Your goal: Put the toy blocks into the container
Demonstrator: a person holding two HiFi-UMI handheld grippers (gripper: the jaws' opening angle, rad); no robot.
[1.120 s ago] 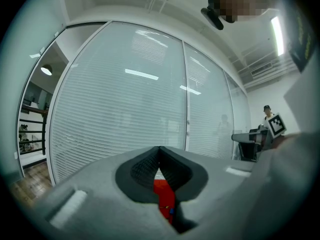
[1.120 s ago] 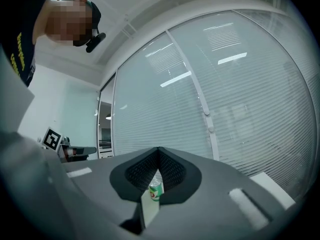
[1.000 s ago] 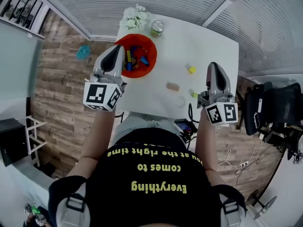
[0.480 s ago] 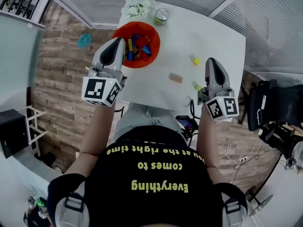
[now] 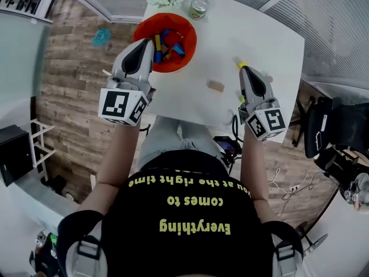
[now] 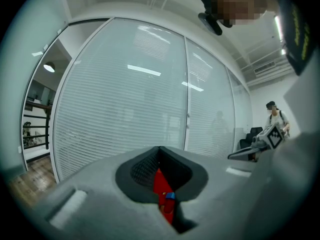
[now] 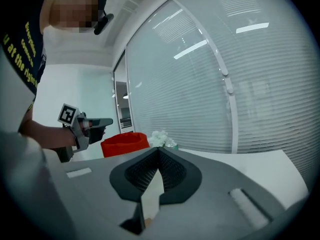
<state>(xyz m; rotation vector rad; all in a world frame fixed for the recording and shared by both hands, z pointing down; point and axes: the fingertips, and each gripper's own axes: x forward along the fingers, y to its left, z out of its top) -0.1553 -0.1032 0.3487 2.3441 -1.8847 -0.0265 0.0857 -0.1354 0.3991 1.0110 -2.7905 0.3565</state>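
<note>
Left tongs (image 5: 148, 44), clenched, by the red container (image 5: 173, 68) of blocks; right tongs (image 5: 243, 71), clenched, near a yellow block (image 5: 243, 64) on the tabletop (image 5: 259, 33).

Wood-plank floor (image 5: 69, 68) is stretching left of the left gripper (image 5: 149, 42), and a black chair (image 5: 331, 128) is sitting right of the right gripper (image 5: 242, 69). Blind-covered glass walls (image 6: 130, 99) are rising ahead of both, reflecting ceiling light strips (image 6: 144, 70), beyond a white table (image 5: 259, 33).

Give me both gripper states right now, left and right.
Left gripper: closed, holding nothing.
Right gripper: closed, holding nothing.
</note>
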